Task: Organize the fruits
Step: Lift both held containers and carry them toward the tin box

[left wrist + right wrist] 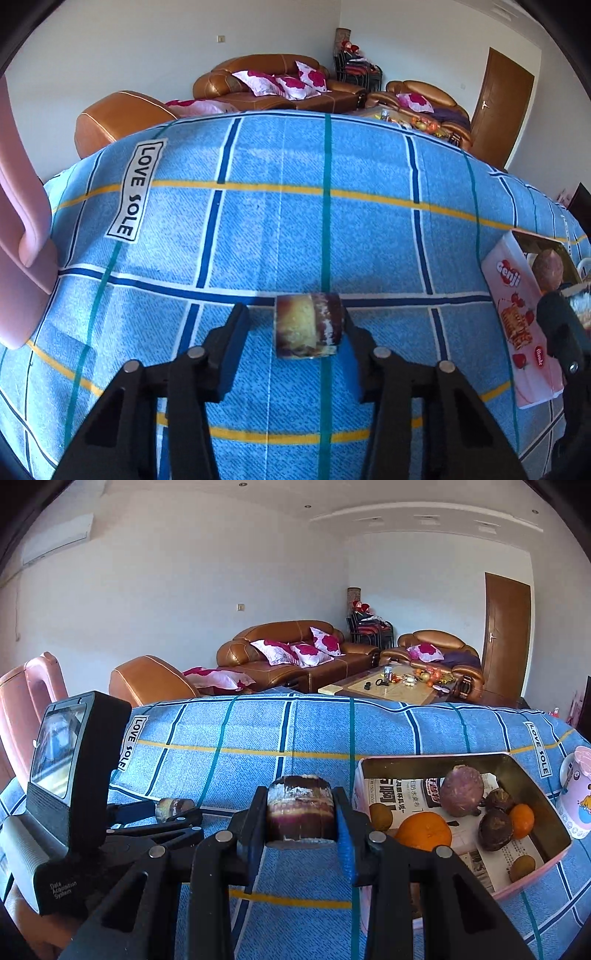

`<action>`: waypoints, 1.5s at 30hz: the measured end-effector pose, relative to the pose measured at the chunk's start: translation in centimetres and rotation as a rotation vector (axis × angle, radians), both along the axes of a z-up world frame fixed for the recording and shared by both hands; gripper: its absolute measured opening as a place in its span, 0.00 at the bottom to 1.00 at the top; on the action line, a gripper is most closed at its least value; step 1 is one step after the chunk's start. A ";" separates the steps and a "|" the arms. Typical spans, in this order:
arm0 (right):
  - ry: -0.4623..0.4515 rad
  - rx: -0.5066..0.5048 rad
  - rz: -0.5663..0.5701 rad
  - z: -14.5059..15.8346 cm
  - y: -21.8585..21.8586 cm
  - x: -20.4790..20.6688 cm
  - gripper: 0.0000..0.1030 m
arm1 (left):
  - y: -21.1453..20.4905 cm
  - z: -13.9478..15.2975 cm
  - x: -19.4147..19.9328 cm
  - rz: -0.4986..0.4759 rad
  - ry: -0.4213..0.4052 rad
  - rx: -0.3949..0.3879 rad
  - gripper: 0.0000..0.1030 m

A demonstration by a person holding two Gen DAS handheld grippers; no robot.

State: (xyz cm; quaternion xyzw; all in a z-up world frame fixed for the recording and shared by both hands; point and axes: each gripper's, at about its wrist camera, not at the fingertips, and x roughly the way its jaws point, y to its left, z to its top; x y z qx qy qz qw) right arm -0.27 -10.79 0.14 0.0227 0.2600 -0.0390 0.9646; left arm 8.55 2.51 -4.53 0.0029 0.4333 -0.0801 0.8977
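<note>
Two cane chunks: my right gripper clamps one; I'd lift it over the box beside it. Left gripper looks apart around the other.

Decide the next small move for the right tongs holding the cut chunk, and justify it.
Probably swing the right tongs rightward over the pink box: they clamp the cut chunk, and other fruits already lie in it.

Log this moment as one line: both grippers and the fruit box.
left gripper: open around cane piece on cloth | right gripper: shut on second cane piece | pink box: oranges inside
</note>
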 end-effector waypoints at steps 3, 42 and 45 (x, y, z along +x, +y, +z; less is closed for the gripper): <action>-0.005 -0.005 0.001 0.0 0.0 -0.1 0.34 | 0.0 0.1 -0.2 -0.011 -0.002 -0.018 0.30; -0.139 -0.077 0.005 1.0 1.1 -5.0 0.35 | 0.6 4.8 -9.6 0.195 -0.466 0.086 0.30; -0.140 -0.077 0.005 0.9 0.9 -5.3 0.35 | 0.6 4.8 -9.9 0.202 -0.475 0.084 0.30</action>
